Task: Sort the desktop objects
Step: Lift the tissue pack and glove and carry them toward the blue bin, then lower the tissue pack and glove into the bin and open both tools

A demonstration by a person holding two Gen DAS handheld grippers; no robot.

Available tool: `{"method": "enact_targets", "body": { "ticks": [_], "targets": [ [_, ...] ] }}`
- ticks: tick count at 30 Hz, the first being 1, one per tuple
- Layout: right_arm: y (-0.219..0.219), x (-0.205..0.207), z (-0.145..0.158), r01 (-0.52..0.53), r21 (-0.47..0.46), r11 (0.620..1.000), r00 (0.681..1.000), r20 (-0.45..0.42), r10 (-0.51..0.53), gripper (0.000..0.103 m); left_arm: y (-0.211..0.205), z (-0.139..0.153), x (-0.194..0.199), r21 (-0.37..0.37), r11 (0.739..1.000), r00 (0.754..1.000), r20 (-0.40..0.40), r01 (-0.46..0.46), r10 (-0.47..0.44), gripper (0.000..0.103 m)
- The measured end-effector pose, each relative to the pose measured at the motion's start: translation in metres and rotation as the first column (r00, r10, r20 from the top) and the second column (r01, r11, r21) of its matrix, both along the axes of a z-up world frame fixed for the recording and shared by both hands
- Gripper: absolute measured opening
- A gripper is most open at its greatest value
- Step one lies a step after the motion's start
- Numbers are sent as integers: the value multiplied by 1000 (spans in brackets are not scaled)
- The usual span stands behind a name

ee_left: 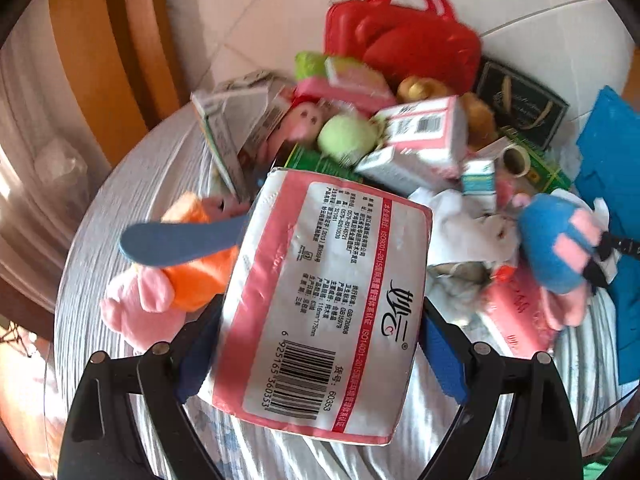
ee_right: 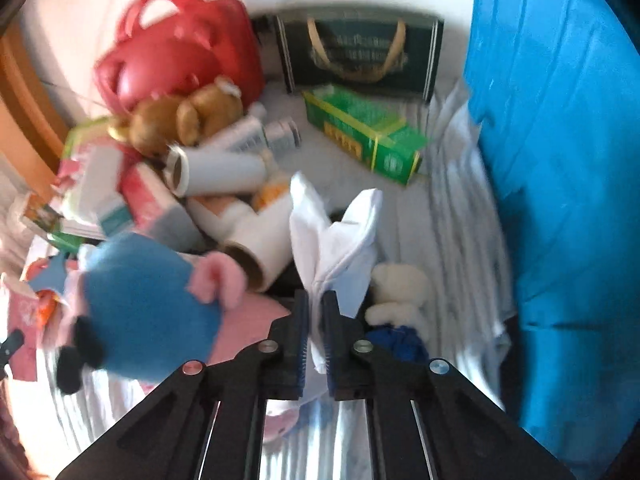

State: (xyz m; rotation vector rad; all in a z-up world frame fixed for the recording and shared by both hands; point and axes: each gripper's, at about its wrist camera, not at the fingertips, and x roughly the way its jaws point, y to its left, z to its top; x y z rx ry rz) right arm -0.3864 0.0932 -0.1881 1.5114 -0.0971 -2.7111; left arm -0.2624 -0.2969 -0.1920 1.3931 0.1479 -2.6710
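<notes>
My left gripper [ee_left: 316, 354] is shut on a pink and white tissue pack [ee_left: 320, 304] with a barcode, held above the table. My right gripper [ee_right: 314, 332] is shut on a white cloth [ee_right: 336, 236], lifted over the pile. A blue and pink plush toy [ee_right: 148, 300] hangs at its left, and also shows in the left wrist view [ee_left: 556, 240]. A pink and orange plush [ee_left: 160, 284] lies left of the tissue pack.
A red plastic bag-shaped case [ee_left: 404, 36], dark green gift bag [ee_right: 360, 52], green box [ee_right: 364, 132], brown teddy [ee_right: 184, 116], white tubes [ee_right: 220, 168], tennis ball [ee_left: 346, 136] and small cartons [ee_left: 428, 132] crowd the table. A blue bin [ee_right: 560, 160] stands at right.
</notes>
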Motion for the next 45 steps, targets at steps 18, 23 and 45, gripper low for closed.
{"method": "enact_targets", "body": {
  "ticks": [18, 23, 45],
  "targets": [
    [21, 143, 174, 77, 7, 997, 914, -400, -68, 6, 110, 108, 35, 3, 962, 931, -255, 273, -263, 91],
    [62, 173, 212, 102, 6, 995, 875, -476, -87, 6, 180, 145, 35, 17, 935, 888, -319, 355, -331, 91],
    [353, 213, 228, 230, 150, 961, 919, -357, -165, 6, 566, 207, 9, 4, 763, 753, -163, 647, -637, 91]
  ]
}}
